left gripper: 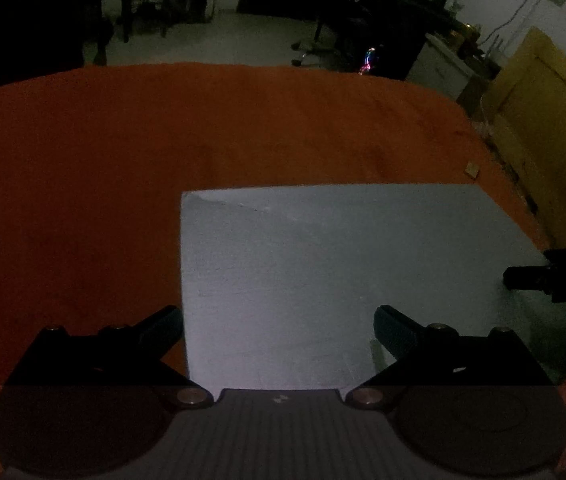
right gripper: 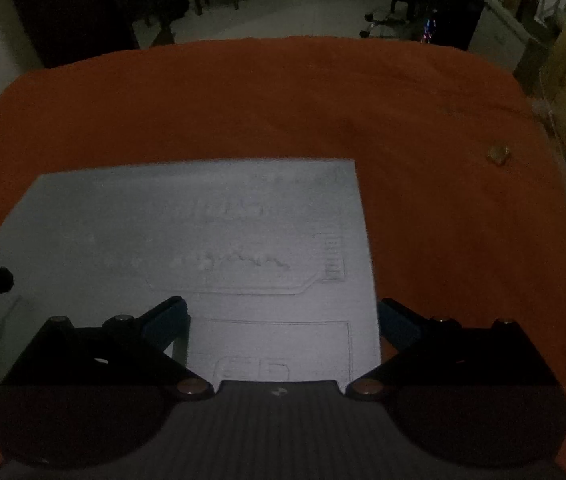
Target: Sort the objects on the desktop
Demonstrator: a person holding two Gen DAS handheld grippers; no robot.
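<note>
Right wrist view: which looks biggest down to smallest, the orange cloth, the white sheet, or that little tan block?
1. Orange cloth, spanning nearly the whole width.
2. White sheet; it lies nearer the camera, which flatters it.
3. Tan block, tiny and far off to the right.

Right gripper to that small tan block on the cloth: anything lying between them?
Nothing in the right wrist view: between the right gripper and the small tan block there is only bare orange cloth, past the white sheet's right edge.
</note>
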